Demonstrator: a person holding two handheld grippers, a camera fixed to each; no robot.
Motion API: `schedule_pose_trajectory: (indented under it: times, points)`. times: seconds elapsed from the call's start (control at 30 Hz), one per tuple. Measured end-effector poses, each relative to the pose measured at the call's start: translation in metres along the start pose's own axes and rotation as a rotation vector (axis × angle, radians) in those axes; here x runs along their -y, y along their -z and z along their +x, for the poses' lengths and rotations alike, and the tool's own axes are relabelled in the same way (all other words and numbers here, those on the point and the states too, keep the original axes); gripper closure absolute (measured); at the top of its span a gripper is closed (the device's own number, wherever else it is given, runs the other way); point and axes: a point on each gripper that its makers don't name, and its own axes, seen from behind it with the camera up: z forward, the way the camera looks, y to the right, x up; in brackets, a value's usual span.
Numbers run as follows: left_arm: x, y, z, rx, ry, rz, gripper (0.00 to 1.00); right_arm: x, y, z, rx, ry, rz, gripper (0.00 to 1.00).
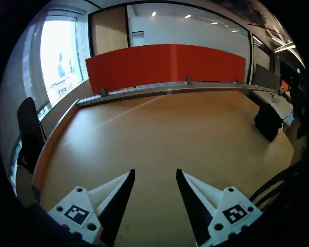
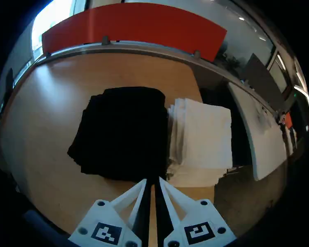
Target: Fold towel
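Note:
In the right gripper view, a stack of folded black towels (image 2: 121,131) lies on the wooden table (image 2: 51,123). A stack of folded white towels (image 2: 202,138) sits against its right side, at the table's right edge. My right gripper (image 2: 153,182) is shut just in front of the black stack's near edge, and I see nothing between its fingers. In the left gripper view, my left gripper (image 1: 154,173) hangs open over bare wooden tabletop (image 1: 162,131) with nothing between its fingers. A dark bulky shape (image 1: 269,121) rests at the table's right edge; I cannot tell what it is.
An orange divider panel (image 1: 167,66) on a metal rail closes off the table's far side. A black chair (image 1: 29,127) stands off the left edge by the window. A white desk (image 2: 261,131) runs to the right beyond a gap.

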Motion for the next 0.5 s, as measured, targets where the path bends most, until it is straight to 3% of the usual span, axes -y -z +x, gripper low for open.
schedule_pose_trajectory:
  times: [0.5]
  points:
    - [0.0038, 0.0048, -0.0028, 0.0, 0.0, 0.001, 0.27, -0.0005, 0.0019, 0.0057, -0.014, 0.002, -0.027, 0.92]
